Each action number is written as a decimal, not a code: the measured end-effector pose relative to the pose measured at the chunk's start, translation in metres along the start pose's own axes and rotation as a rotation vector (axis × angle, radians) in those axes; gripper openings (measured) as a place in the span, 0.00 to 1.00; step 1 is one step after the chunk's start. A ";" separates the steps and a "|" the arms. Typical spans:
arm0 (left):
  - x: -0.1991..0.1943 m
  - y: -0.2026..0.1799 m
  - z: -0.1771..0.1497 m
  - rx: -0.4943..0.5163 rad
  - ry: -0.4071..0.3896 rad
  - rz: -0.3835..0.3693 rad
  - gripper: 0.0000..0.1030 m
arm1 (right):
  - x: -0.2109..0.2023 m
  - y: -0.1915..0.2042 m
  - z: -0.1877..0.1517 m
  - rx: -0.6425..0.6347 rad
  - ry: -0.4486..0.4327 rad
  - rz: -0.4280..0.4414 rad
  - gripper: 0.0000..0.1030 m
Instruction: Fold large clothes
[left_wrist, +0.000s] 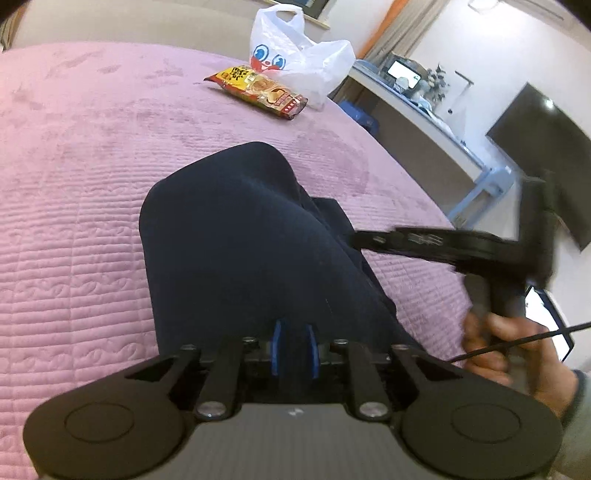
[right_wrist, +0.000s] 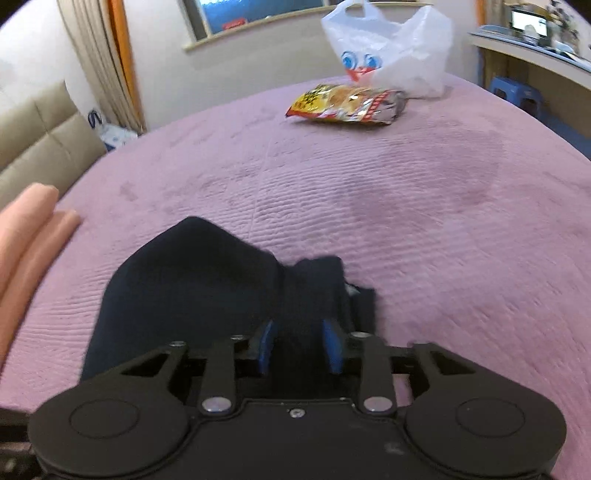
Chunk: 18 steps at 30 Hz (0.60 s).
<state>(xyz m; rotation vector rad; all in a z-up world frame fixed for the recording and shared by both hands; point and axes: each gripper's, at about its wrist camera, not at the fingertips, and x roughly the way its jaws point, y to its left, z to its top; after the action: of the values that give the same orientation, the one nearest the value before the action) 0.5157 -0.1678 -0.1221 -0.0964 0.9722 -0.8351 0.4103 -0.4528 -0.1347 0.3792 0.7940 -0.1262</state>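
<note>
A dark navy garment (left_wrist: 236, 236) lies bunched and partly folded on the pink quilted bed (left_wrist: 74, 184). My left gripper (left_wrist: 294, 345) is shut on the near edge of the garment, its blue pads pinching the cloth. My right gripper (right_wrist: 300, 345) also holds the garment (right_wrist: 192, 273), with cloth bunched between its blue pads. In the left wrist view the right gripper (left_wrist: 364, 240) reaches in from the right, blurred, with its tip at the garment's right side; a hand grips its handle.
A snack packet (left_wrist: 258, 90) and a white plastic bag (left_wrist: 295, 48) lie at the bed's far end. A folded pink cloth (right_wrist: 26, 229) lies at the left of the bed. A desk (left_wrist: 417, 110), a blue stool (right_wrist: 517, 92) and a TV (left_wrist: 546, 147) stand to the right.
</note>
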 end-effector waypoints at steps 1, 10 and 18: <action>-0.004 -0.005 -0.001 0.010 0.000 0.005 0.32 | -0.011 -0.004 -0.006 0.010 -0.003 -0.003 0.55; -0.038 -0.032 -0.008 0.089 -0.016 0.125 0.70 | -0.079 -0.016 -0.048 0.072 0.060 0.017 0.75; -0.054 -0.012 -0.020 0.018 -0.042 0.180 0.73 | -0.084 -0.005 -0.058 0.024 0.094 0.037 0.77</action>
<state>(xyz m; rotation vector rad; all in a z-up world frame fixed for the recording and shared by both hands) 0.4782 -0.1350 -0.0915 -0.0103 0.9191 -0.6740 0.3113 -0.4381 -0.1134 0.4252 0.8785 -0.0836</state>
